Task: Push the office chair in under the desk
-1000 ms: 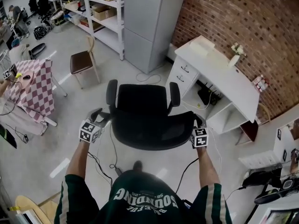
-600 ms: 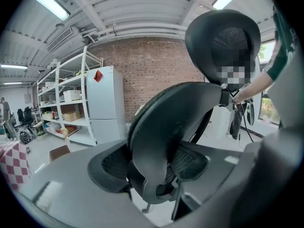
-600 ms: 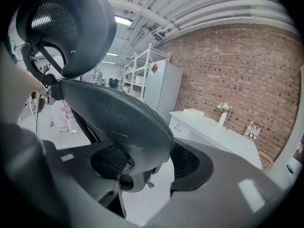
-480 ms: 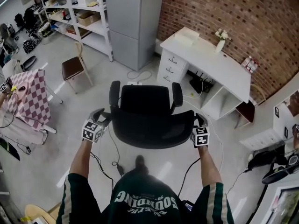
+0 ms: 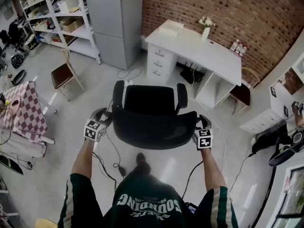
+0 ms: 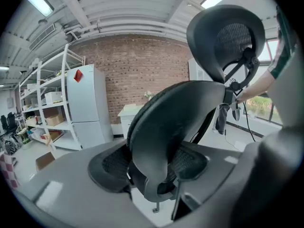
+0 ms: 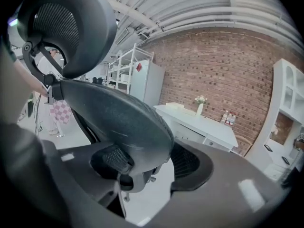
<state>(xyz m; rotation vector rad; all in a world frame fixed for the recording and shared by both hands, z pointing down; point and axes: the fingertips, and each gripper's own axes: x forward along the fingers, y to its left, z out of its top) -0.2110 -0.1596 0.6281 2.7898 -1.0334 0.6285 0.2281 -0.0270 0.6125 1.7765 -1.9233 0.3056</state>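
Office chair [image 5: 149, 113] out on the open floor, seat facing the white worktop [image 5: 216, 61] by the brick wall [image 5: 228, 13], not under it yet and well apart from it. The person stands behind the backrest with an arm to each side. Left claw [image 5: 104, 118] is clamped on the left edge of the backrest and right claw [image 5: 201, 123] on the right edge; in each gripper view the dark rim sits between the two pads. Against a second ago the grip looks the same on both sides, jaws no wider and no narrower. What has changed is the heading. The worktop lay off to the right of the chair then, and now it sits more nearly ahead of it, its drawers just past the armrests. The grey cabinet [image 5: 111, 23] and the wooden chair [image 5: 61, 75] have slid leftward in the head view. The vase [image 5: 205, 31] stands upright on the worktop.
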